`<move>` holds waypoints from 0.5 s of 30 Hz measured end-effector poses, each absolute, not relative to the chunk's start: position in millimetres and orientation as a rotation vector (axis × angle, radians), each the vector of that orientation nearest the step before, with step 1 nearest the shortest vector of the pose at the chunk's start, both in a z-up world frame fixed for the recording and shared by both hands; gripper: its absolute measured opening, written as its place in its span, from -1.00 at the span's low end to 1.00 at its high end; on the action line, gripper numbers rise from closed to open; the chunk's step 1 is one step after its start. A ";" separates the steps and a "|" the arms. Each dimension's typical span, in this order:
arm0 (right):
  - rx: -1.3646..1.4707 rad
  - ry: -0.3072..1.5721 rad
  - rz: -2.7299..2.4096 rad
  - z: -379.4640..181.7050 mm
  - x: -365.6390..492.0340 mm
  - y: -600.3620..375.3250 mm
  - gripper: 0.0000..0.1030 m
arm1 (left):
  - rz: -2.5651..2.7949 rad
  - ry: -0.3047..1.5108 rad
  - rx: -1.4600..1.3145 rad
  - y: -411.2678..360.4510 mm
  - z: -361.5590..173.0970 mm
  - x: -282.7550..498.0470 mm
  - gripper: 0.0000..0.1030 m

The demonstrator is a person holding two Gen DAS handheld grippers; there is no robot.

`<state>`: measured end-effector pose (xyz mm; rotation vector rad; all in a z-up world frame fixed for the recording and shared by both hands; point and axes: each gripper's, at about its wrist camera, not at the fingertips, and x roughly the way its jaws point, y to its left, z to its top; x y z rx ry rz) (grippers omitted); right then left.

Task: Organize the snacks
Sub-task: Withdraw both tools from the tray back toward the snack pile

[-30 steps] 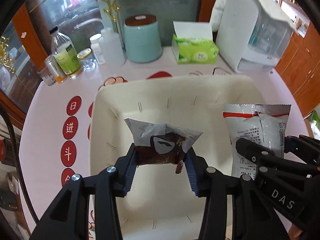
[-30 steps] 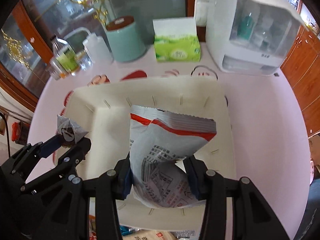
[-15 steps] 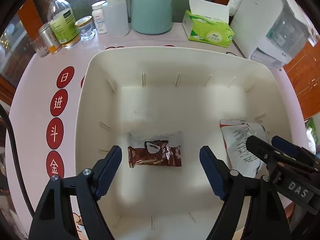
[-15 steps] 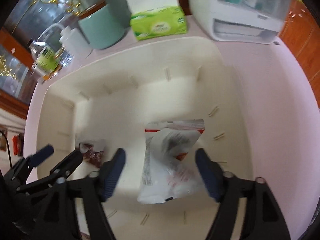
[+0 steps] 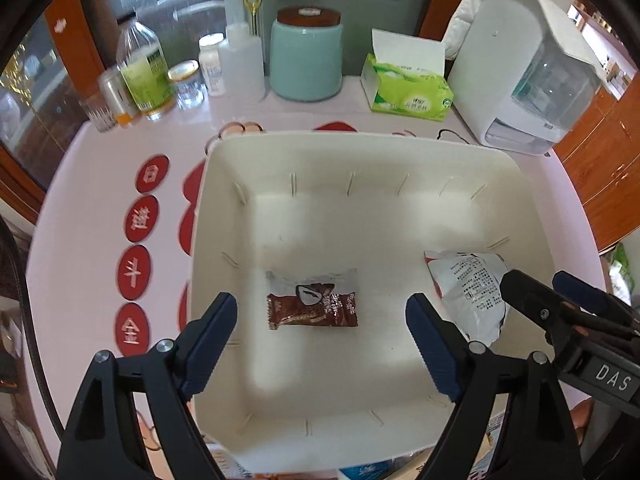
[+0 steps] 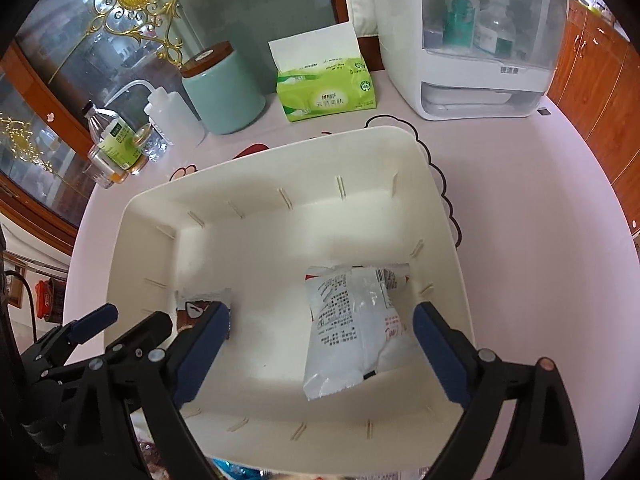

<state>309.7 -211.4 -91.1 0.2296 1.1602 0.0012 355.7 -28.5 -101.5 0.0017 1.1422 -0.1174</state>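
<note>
A cream plastic bin [image 5: 224,184] [image 6: 280,152] sits on the pink table. A brown and silver snack packet [image 5: 312,304] lies flat on the bin floor at the left; part of it shows in the right wrist view [image 6: 200,304]. A white and red snack bag [image 5: 468,288] [image 6: 352,328] lies on the floor at the right. My left gripper [image 5: 320,332] is open and empty above the brown packet. My right gripper [image 6: 320,344] is open and empty above the white bag, and its fingers [image 5: 560,304] show at the right in the left wrist view.
At the back stand a teal canister [image 5: 306,56], a green tissue box [image 5: 408,92], a white dispenser [image 5: 528,68], a squeeze bottle [image 5: 240,60] and several jars and bottles [image 5: 144,72]. More snack packets [image 5: 360,472] lie below the bin's near edge.
Both grippers opened and let go of their snacks, which now lie on the bin floor. Both grippers then drew back and up from the bin.
</note>
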 end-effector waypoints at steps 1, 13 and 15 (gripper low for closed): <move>0.229 1.155 0.004 -88.8 307.9 -210.6 0.83 | -0.117 1.138 0.003 -29.0 -97.8 352.9 0.66; 0.222 1.073 0.038 -36.5 273.2 -209.5 0.83 | -0.131 1.028 -0.004 -29.8 -36.8 317.0 0.66; 0.218 1.062 0.042 -29.4 266.7 -208.9 0.83 | -0.134 1.018 0.001 -30.8 -28.6 308.4 0.67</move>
